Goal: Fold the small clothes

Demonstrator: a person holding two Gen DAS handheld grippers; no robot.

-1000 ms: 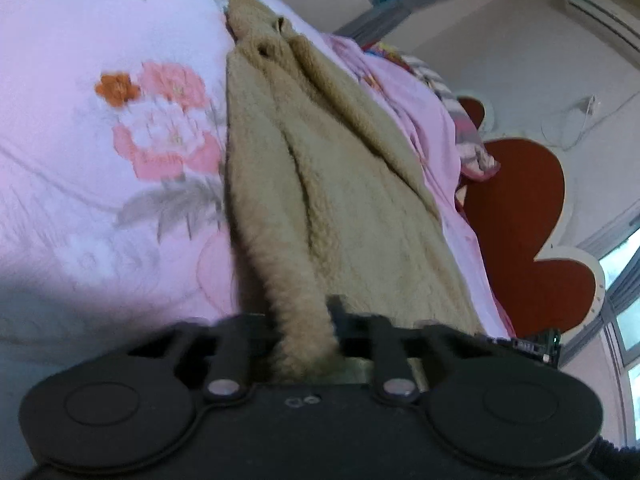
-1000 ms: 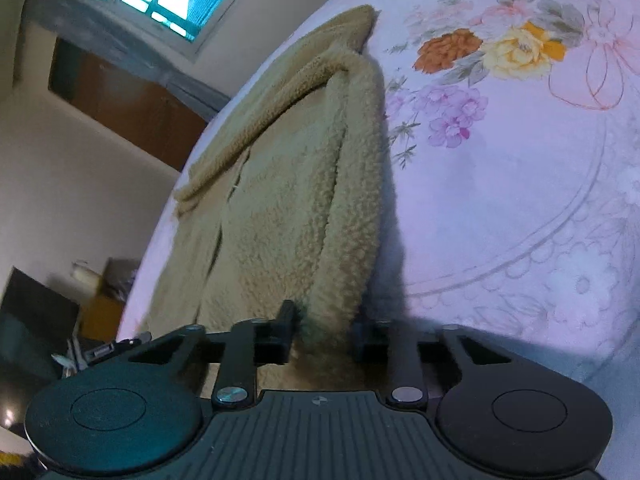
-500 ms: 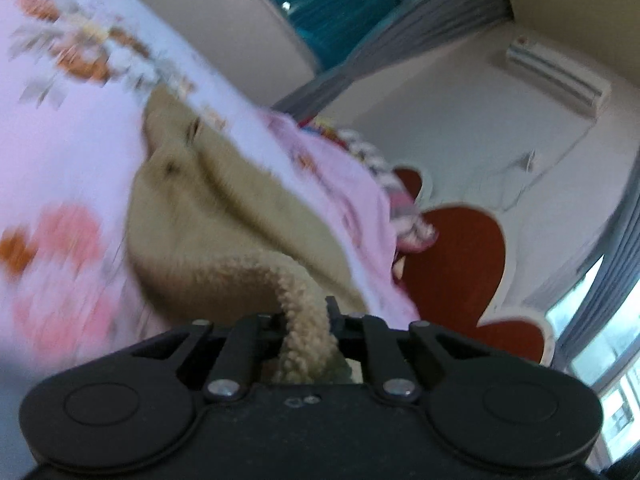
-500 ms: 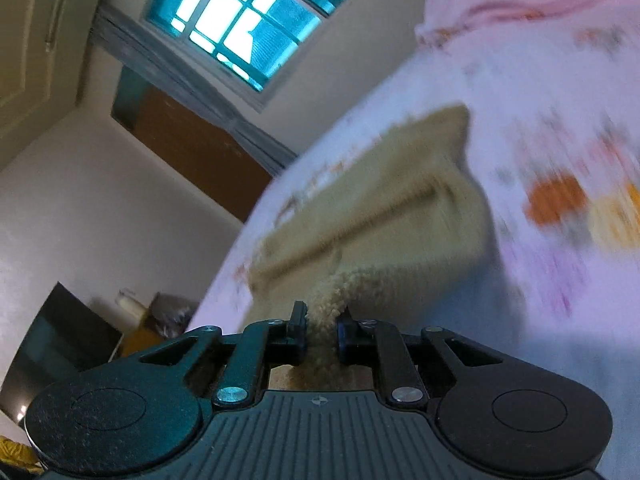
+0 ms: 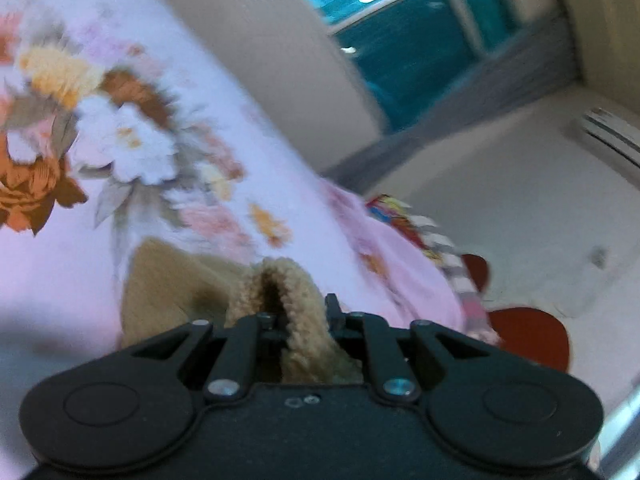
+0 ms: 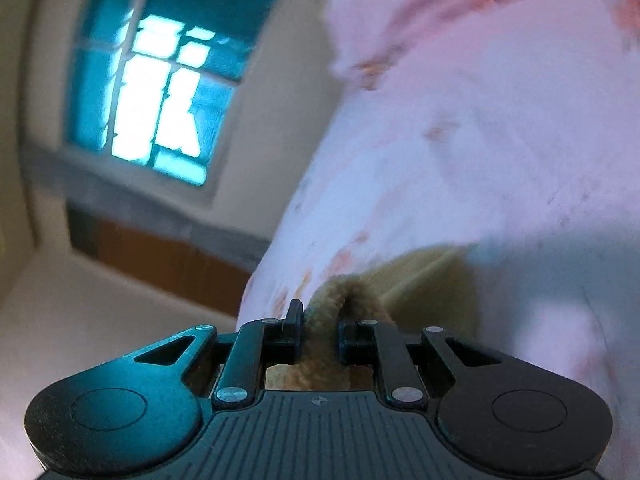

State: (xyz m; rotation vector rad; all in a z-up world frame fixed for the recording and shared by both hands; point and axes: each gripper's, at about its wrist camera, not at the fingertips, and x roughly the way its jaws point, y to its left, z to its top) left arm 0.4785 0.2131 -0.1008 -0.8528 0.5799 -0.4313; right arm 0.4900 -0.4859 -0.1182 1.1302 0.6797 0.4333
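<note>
- The left gripper (image 5: 302, 322) has its fingers clenched on a doubled-over edge of the tan fleece garment (image 5: 280, 304); they have just been opening a little, yet the fuzzy fold is pinched between them.
- In the left wrist view, the fleece rises as a small arch between the fingers, and the rest of it lies low and bunched on the bed (image 5: 160, 200) just ahead and to the left.
- The right gripper (image 6: 320, 330) likewise grips a fold of the same garment (image 6: 332, 308); its fingers have also just been easing apart slightly, with the fleece held between them.
- In the right wrist view, the remaining tan cloth trails off to the right over the pink floral bedspread, blurred.
- The bedspread bears orange, white and pink flowers.
- A teal-tinted window (image 6: 160, 92) is set in the wall behind the bed, seen in both views.
- A red headboard (image 5: 528, 336) and an air conditioner (image 5: 608, 140) show at the right of the left wrist view.
- Both views are smeared by motion blur.
</note>
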